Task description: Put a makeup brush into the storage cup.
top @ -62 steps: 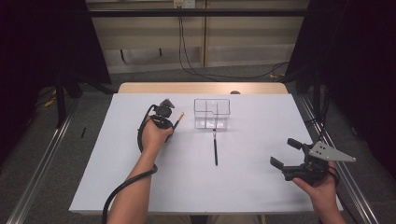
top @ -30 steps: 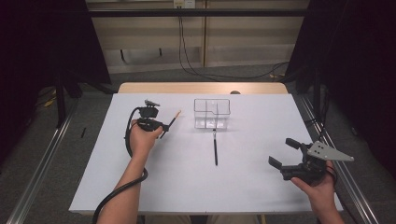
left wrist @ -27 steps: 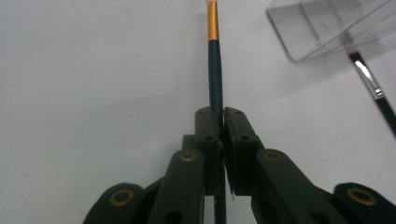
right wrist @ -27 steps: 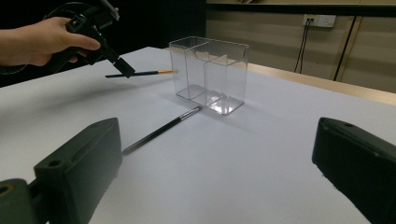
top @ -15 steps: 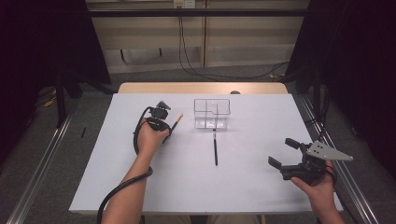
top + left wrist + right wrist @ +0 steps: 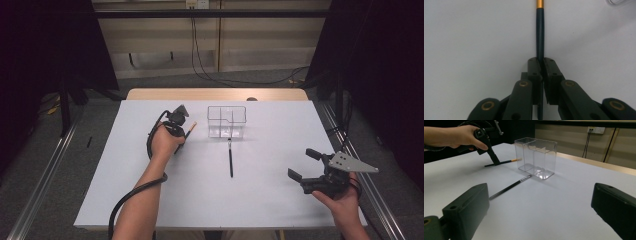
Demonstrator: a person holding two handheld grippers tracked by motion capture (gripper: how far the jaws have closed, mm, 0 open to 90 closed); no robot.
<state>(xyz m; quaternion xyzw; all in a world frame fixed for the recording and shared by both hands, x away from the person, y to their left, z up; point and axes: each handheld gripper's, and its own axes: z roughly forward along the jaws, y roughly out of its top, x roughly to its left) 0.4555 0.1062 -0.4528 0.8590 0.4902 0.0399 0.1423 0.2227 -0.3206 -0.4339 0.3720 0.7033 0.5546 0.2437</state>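
Pinching brush (image 6: 540,32) between left fingers (image 6: 535,68)

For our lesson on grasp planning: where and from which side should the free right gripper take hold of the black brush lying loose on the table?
Grip the black brush mid-handle, coming from above with the right gripper, jaws across its length. It lies flat, thin and straight, its tip near the clear holder, so the middle is probably easiest to reach.

The clear box (image 6: 227,121) and the black brush (image 6: 230,157) lying before it blocked the middle; the white surface (image 6: 270,200) lay open elsewhere.
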